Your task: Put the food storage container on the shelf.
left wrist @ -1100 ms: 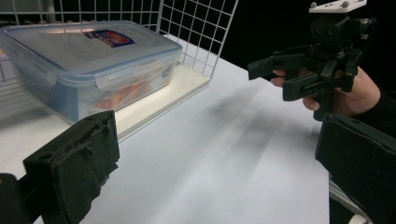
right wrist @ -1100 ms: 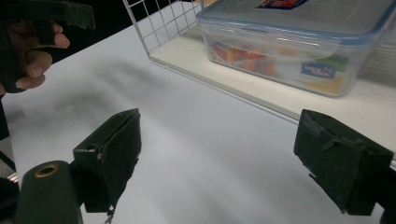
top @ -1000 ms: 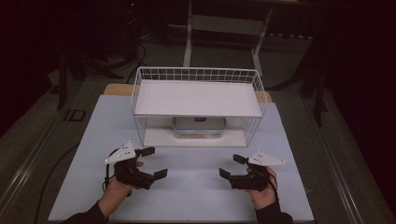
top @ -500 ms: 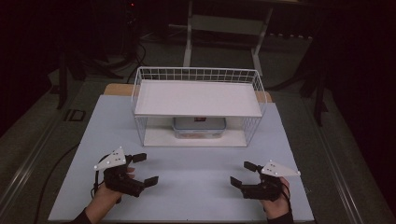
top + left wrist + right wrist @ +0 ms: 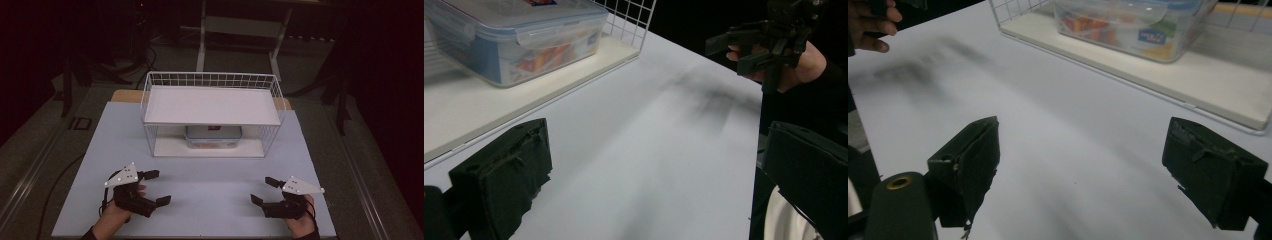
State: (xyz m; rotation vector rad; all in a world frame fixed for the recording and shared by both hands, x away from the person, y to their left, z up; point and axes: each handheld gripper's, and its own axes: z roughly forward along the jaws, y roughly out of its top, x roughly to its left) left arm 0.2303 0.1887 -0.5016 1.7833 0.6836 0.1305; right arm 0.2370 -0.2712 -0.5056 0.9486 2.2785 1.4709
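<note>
Your left tool [image 5: 152, 187] and right tool [image 5: 264, 191] both gape wide and grip nothing, near the surface [image 5: 210, 185]'s front corners. The lidded plastic container [image 5: 213, 137] sits on the lower shelf of the wire rack [image 5: 212, 80] near the rear edge, long axis parallel to that edge. It holds orange contents.
</note>
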